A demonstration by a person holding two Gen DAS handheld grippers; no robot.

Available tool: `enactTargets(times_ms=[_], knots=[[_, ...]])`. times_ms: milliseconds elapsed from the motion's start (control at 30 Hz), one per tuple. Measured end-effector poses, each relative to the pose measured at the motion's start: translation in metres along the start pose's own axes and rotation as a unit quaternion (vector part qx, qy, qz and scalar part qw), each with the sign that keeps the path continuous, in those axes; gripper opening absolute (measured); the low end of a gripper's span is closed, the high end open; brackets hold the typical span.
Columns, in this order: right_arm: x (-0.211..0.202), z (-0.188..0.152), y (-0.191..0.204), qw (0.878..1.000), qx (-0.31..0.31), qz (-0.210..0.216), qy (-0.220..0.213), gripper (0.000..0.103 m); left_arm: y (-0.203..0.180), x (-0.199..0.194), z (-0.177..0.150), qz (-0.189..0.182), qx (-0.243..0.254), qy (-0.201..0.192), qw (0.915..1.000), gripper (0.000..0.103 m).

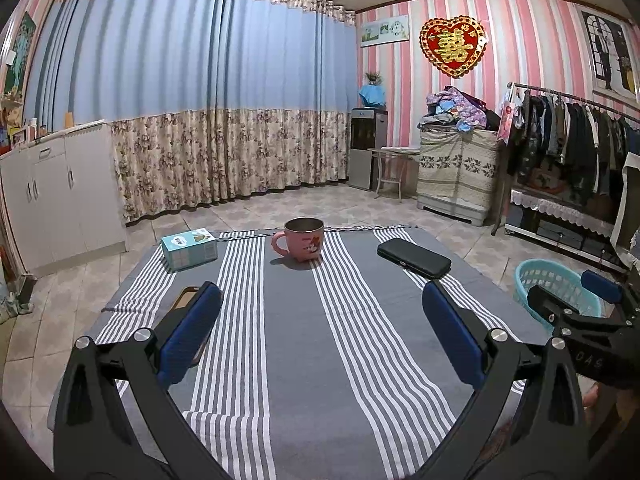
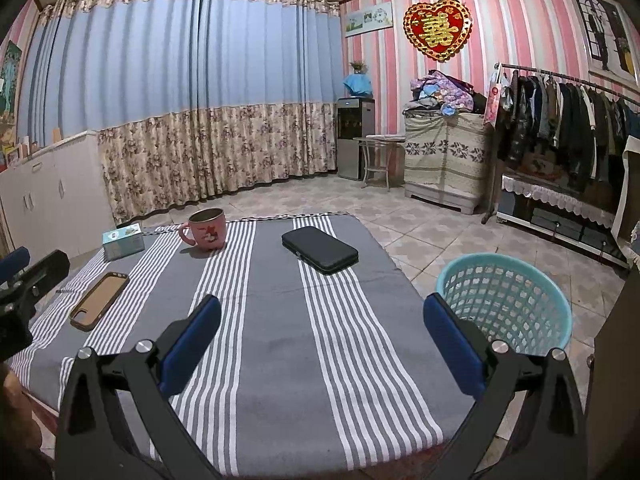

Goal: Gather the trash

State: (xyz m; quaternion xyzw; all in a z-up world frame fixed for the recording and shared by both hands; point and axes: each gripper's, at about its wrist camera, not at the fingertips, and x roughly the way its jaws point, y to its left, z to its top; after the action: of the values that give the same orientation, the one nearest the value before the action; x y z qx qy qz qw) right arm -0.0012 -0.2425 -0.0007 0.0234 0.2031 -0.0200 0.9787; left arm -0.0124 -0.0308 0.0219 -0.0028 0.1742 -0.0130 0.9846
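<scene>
hovering wide open and empty, both claws face a pink mug, black case and phone case beside the basket.

This was a lived-in room of a home: pink-striped wallpaper carried a red heart-shaped wedding ornament, and long blue and floral curtains covered the far wall. A rail of hanging clothes stood at the right, with a heap of bedding on a covered chest and a water dispenser beside it. The floor was tiled, and white cabinets lined the left wall.
</scene>
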Motion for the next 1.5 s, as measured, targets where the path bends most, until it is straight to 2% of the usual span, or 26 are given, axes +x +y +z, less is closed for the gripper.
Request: enactTargets(times_ms=[1500], knots=[[-0.0023, -0.0034, 0.0055, 1.000, -0.003, 0.001, 0.001, 0.099, 0.0016, -0.0065, 0.0038, 0.002, 0.001, -0.005, 1.0000, 0.098]])
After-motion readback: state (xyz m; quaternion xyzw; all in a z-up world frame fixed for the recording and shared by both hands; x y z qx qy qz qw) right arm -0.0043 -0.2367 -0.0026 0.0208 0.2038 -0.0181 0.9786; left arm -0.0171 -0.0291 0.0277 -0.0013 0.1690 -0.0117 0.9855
